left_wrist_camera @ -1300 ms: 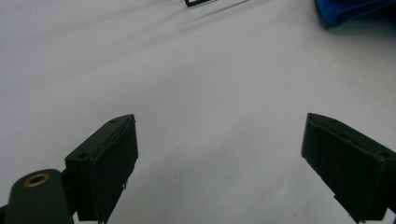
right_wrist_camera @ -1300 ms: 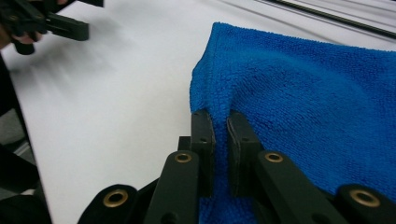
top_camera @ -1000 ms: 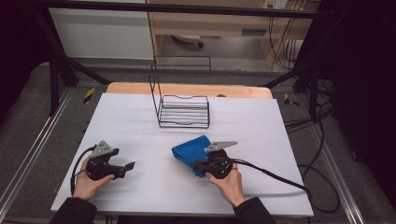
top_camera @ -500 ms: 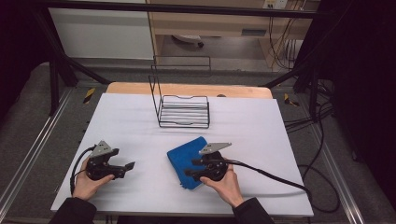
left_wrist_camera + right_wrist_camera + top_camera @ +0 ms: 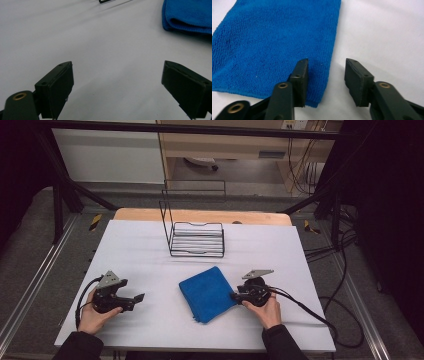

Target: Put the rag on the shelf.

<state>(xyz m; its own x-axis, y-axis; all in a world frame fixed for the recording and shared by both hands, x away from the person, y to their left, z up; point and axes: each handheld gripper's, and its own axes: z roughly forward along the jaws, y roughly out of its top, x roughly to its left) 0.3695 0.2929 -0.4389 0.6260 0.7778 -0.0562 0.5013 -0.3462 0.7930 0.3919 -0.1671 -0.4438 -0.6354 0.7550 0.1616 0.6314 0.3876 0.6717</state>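
A folded blue cloth (image 5: 207,292) lies flat on the white table (image 5: 150,245), near its front middle. My right gripper (image 5: 234,296) sits at the cloth's right edge, low over the table. In the right gripper view its jaws (image 5: 327,62) stand open and have just been closing a little. One jaw is over the cloth's (image 5: 274,37) corner and the other over bare table, and the pads do not press on it. My left gripper (image 5: 141,297) rests at the front left, open wide (image 5: 117,65) with nothing between its jaws. The cloth (image 5: 190,15) lies beyond it.
A black wire rack (image 5: 196,240) stands upright at the back middle of the table, and a corner of the rack (image 5: 105,1) shows in the left gripper view. Cables trail from both grippers toward the front edge. A wooden strip (image 5: 200,215) borders the far edge.
The right gripper let go of the bunched cloth, which now lies flat and folded. The gripper then drew back to the right, to the cloth's edge. The left gripper has stayed put.
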